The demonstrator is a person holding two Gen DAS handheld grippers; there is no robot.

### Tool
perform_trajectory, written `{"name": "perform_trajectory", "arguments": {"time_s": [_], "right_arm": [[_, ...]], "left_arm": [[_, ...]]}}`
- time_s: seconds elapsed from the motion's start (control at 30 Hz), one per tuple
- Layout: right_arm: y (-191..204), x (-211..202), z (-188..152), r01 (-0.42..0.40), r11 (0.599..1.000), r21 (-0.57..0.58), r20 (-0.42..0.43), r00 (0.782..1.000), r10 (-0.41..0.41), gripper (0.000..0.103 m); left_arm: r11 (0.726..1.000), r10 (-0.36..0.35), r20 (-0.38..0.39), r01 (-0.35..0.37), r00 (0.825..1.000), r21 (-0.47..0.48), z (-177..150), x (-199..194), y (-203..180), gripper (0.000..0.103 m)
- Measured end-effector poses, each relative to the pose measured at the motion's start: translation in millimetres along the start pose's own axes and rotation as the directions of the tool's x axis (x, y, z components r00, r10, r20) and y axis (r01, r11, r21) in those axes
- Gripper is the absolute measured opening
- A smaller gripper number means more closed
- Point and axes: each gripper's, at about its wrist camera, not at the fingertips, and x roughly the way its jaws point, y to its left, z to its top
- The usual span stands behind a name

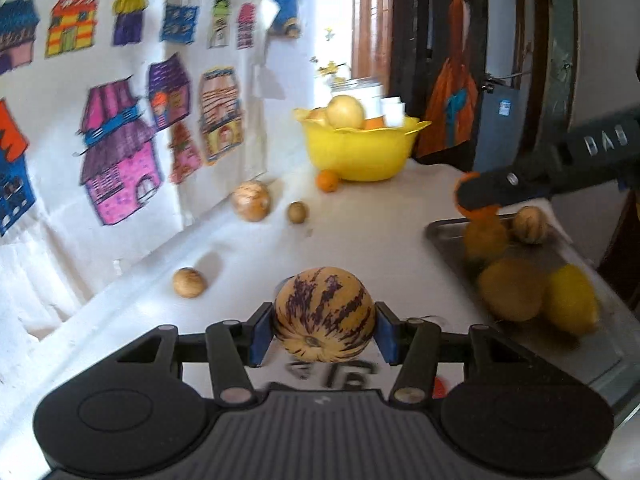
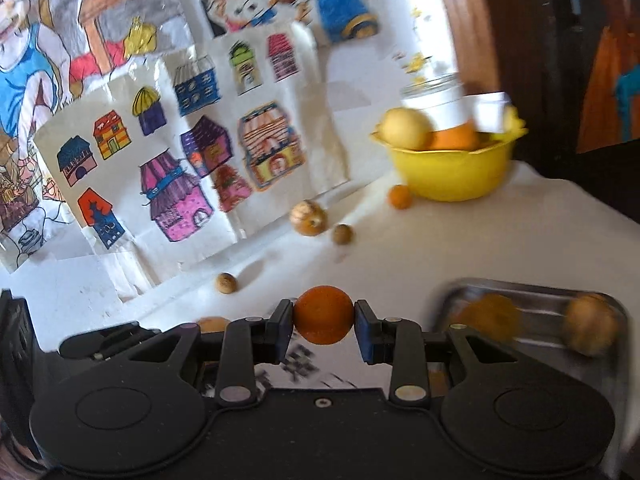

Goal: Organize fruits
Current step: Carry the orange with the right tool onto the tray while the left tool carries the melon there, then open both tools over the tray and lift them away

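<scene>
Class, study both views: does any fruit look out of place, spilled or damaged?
Nothing looks damaged. Several fruits lie loose on the white table rather than in the yellow bowl or metal tray: a small orange beside the bowl and brownish fruits near the drawings.

Purple-striped cream melon (image 1: pixel 324 314), yellow bowl (image 1: pixel 360 152), orange fruit (image 2: pixel 324 315)

From my left wrist view I read the pale raised letters "DAS" on the dark body of the right gripper (image 1: pixel 478 194) (the end of the word runs into blur, so I cannot vouch for more). Dark marks on the table (image 1: pixel 360 240) below my left gripper (image 1: pixel 325 328) are too smeared to read.
</scene>
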Motion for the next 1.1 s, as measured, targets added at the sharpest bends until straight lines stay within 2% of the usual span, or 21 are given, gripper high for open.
{"name": "perform_trajectory", "arguments": {"time_s": [0.3,0.57,0.77,1.1], "right_arm": [[-55,-68,-41,0.079,0.995,0.053,0.057,0.995,-0.082,0.035],[-83,-104,-76,0.128,0.991,0.048,0.097,0.987,-0.132,0.035],[-84,-112,-107,0.15,0.989,-0.011,0.098,0.984,-0.148,0.035],[-72,-107,-151,0.18,0.972,-0.151,0.109,0.98,-0.165,0.035]], "left_arm": [[0.995,-0.103,0.025,0.102,0.994,0.021,3,-17,-65,0.056],[0.985,-0.169,-0.007,0.169,0.986,0.028,-6,-14,-109,0.056],[0.982,-0.187,-0.052,0.189,0.981,0.03,-16,-6,-128,0.056],[0.983,-0.18,-0.106,0.182,0.978,0.008,-21,7,-137,0.056]]}}
